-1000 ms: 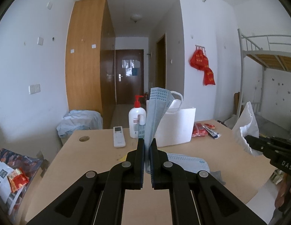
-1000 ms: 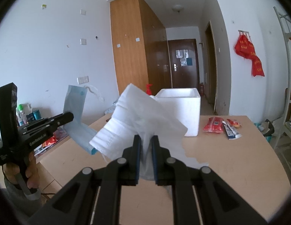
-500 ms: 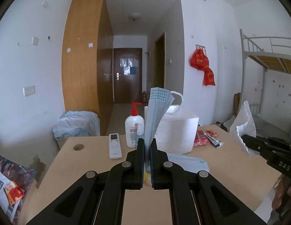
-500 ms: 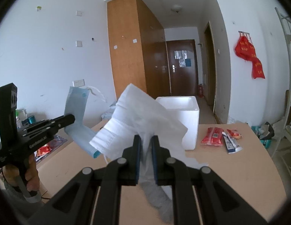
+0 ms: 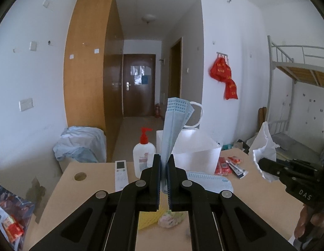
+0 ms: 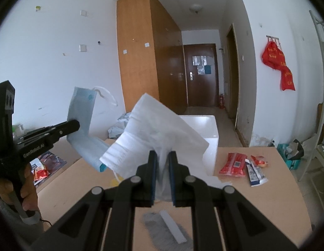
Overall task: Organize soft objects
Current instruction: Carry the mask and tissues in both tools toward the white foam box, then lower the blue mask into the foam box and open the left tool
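A blue mask [image 5: 176,125] is clamped in the left gripper [image 5: 164,167] and a white tissue [image 6: 155,133] in the right gripper [image 6: 163,167], both carried above the counter [image 6: 256,200]; release into the foam box [image 5: 195,148] is judged next

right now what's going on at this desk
A person is sorting soft things with a handheld tool in each hand. The left tool is shut on a blue face mask, held up above the desk. The right tool is shut on a white tissue, also lifted clear. A white foam box stands just beyond both, and another mask lies on the desk.
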Available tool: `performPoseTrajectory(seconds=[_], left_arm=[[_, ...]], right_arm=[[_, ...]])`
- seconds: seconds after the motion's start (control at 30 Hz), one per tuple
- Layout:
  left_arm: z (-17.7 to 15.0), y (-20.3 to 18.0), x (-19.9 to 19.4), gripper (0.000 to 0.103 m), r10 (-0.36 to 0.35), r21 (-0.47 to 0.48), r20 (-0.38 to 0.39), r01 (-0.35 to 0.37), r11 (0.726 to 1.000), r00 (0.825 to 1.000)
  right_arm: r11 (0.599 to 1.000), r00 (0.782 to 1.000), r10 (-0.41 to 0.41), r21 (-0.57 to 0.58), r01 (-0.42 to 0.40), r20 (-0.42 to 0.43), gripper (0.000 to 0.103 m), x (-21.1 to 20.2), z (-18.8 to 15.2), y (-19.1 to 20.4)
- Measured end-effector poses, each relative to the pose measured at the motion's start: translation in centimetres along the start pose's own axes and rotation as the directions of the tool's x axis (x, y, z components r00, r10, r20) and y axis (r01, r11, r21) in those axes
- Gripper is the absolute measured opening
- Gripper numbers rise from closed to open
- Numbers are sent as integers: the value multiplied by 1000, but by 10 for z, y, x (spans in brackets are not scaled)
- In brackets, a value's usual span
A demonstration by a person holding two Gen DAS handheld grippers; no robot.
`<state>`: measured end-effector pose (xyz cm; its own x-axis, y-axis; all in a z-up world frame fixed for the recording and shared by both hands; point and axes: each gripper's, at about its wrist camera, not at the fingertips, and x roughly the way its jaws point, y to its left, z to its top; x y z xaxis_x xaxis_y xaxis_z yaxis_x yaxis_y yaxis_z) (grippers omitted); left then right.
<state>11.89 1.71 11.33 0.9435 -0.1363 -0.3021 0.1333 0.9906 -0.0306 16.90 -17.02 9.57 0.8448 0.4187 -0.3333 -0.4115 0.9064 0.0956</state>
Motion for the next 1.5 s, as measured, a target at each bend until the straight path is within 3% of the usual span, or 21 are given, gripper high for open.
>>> performPoseTrajectory(seconds=[0.53,1.1,1.5], left_arm=[[32,-1,47,5,-40,-10,-12,40,999,999],[67,2,135,5,-57,-23,-22,57,998,998],[72,-15,190,5,-59,45,-31,60,997,998]], right_arm=[[999,999,-25,-25,24,-20,14,38,36,-14],[998,998,-68,-4,68,-14,14,92,69,-50],[998,997,-65,-5,65,-41,14,133,74,-64]])
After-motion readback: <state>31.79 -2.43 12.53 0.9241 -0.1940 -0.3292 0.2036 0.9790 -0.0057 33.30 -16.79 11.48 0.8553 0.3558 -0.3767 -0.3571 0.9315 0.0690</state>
